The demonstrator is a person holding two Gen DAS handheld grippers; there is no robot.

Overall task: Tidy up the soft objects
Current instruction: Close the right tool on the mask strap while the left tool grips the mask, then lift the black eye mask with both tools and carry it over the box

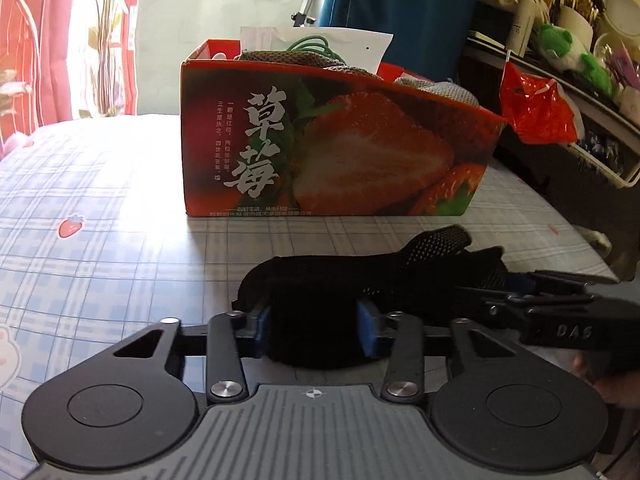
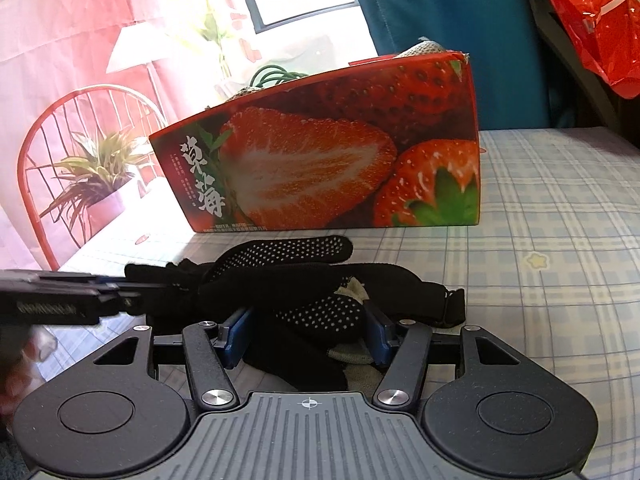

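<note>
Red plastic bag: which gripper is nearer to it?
Right. The right gripper grips the black gloves at the end toward the red plastic bag; the left gripper grips the other end, farther away.

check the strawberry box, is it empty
No, the strawberry box already holds things: grey knitted fabric and a coil of green cord rise above its rim in the left wrist view.
</note>
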